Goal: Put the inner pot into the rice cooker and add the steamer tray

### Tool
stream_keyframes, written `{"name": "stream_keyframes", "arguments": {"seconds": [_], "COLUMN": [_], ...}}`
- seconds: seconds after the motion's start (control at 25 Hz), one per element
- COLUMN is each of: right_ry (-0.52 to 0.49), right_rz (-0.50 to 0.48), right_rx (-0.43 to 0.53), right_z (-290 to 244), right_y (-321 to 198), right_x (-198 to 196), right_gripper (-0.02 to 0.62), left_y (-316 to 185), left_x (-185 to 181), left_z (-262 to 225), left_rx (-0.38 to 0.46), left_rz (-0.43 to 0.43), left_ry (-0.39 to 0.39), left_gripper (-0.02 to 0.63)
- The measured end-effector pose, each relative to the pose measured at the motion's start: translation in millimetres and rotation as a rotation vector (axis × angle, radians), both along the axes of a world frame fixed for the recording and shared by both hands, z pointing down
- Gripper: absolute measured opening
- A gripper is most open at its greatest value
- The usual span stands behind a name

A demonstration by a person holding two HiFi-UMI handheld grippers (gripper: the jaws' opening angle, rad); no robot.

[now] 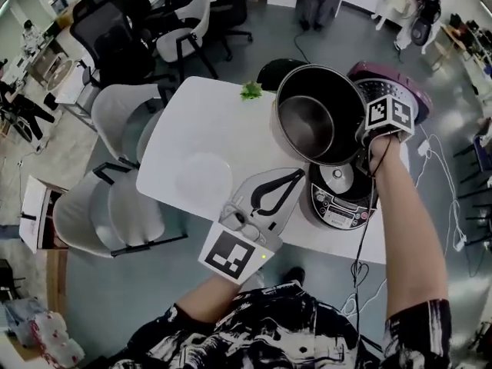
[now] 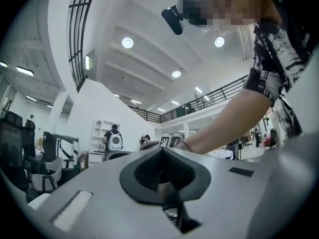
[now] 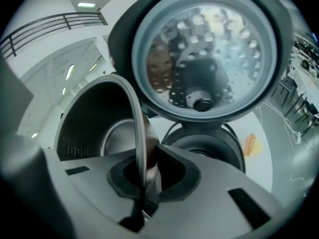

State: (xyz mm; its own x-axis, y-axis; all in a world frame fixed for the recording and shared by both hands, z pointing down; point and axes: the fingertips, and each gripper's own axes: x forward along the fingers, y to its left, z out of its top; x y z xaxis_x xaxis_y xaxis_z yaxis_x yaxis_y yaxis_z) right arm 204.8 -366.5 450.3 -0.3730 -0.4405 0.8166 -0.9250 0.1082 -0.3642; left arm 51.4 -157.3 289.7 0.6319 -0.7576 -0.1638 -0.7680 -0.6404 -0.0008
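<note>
Right claw clamped on the thin rim of the inner pot, its two jaws pinching the metal wall between them, one inside and one outside. Held at the right centre of the head view, the dark, empty pot hangs in the air with its mouth tipped up towards the camera, and it is not seated in the rice cooker. That cooker stands just below it in the frame on the right edge of the white bench, control panel facing the person. Its lid stands open behind the pot, and the perforated inner plate fills the top of the right gripper view. Lower centre in the head view, the left claw has its jaws together with nothing between them, and it hovers over the near edge of the bench, apart from pot and cooker. On the bench to the left of that claw lies a round white disc, and a small green leafy sprig sits near the far edge. Beyond the bench, white chairs stand at the left and black office chairs fill the upper left over a grey floor.
</note>
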Motion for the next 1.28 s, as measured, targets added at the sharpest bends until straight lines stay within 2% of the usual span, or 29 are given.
{"name": "stream_keyframes", "arguments": {"seconds": [0.24,0.48,0.64,1.04,1.28], "right_ry": [0.05,0.087,0.086,0.107,0.166], "right_rz": [0.099,0.145,0.15,0.141,0.14], "right_rx": [-0.028,-0.07,-0.096,-0.154,-0.177], "right_z": [-4.1,16.4,32.1,82.9,97.0], "right_y": [43.0,66.2,71.1,69.2,64.7], "right_x": [111.8,173.7,186.0,184.5,181.8], "right_gripper": [0.006,0.008,0.008,0.007,0.006], "left_y": [5.9,11.7,12.8,6.4,2.0], "left_x": [66.1,103.8,103.9,82.2,67.4], "left_z": [-22.6,-25.9,-21.6,-4.6,3.0], "left_rx": [0.022,0.015,-0.009,-0.039,-0.058], "left_rz": [0.099,0.143,0.128,0.067,0.046], "left_ry": [0.003,-0.017,-0.032,-0.059,-0.06], "left_gripper": [0.005,0.005,0.005,0.005,0.005]}}
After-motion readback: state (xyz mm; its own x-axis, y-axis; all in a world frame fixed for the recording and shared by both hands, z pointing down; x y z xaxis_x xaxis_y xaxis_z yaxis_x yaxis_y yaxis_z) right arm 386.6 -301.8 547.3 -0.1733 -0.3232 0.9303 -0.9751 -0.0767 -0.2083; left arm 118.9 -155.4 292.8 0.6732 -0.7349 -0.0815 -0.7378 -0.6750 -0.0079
